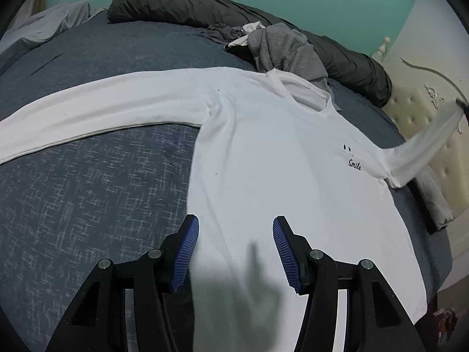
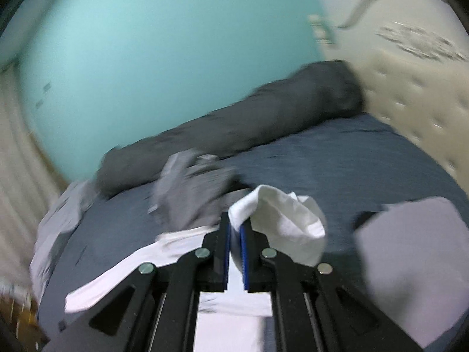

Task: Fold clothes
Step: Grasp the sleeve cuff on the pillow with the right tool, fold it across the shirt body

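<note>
A white long-sleeved shirt (image 1: 278, 146) with "Smile" on the chest lies face up on the dark blue bed (image 1: 88, 190). Its left sleeve (image 1: 102, 111) lies stretched flat to the left. My left gripper (image 1: 236, 228) is open, hovering over the shirt's lower body. My right gripper (image 2: 234, 228) is shut on the cuff of the other sleeve (image 2: 281, 217) and holds it up off the bed. In the left wrist view that sleeve (image 1: 425, 140) rises blurred to the right edge.
A crumpled grey garment (image 1: 281, 47) lies by the shirt's collar. A long dark grey bolster (image 1: 205, 8) runs along the teal wall. A cream tufted headboard (image 1: 425, 94) is at the right. Pale cloth (image 2: 416, 249) lies at the right.
</note>
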`<control>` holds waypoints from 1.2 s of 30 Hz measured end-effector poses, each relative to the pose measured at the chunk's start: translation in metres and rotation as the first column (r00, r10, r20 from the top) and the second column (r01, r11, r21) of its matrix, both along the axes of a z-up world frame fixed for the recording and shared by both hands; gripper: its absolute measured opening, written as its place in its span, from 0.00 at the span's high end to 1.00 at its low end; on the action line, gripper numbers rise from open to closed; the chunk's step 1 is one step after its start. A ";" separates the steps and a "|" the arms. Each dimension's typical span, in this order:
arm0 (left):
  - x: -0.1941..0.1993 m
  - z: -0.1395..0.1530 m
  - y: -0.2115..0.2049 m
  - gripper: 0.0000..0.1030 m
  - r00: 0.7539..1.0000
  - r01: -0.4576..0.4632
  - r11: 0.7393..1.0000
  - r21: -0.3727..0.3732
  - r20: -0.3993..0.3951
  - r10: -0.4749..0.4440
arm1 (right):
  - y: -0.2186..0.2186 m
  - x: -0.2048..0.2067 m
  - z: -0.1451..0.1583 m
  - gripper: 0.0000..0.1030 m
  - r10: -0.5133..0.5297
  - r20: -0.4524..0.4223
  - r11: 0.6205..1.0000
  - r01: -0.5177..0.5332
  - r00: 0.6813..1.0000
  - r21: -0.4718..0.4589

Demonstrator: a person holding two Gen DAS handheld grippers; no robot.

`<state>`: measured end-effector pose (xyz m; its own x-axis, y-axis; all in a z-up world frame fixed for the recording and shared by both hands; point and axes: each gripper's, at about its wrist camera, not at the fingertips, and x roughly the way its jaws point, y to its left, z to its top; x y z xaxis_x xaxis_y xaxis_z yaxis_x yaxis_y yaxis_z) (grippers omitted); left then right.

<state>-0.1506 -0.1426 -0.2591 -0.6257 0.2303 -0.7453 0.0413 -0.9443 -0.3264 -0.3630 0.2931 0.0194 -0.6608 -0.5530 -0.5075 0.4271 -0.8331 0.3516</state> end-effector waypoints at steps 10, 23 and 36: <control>0.028 0.020 -0.026 0.39 0.999 -0.030 0.999 0.019 -0.033 0.031 | -0.186 0.137 -0.062 0.95 0.434 0.124 0.896 -0.442 0.892 0.050; 0.031 0.013 -0.036 0.39 1.000 -0.018 0.999 0.039 0.000 0.018 | -0.264 0.218 -0.230 0.91 0.506 0.394 0.815 -0.575 0.767 0.072; 0.008 -0.013 0.023 0.39 0.987 0.137 0.989 0.054 0.076 -0.140 | -0.174 0.193 -0.223 0.53 0.372 0.320 0.928 -0.361 0.871 -0.096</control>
<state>-0.1427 -0.1193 -0.2725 -0.5244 0.3474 -0.7774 -0.0612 -0.9260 -0.3725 -0.1695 0.1195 -0.2039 -0.2076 -0.7424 -0.6370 0.5558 -0.6254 0.5477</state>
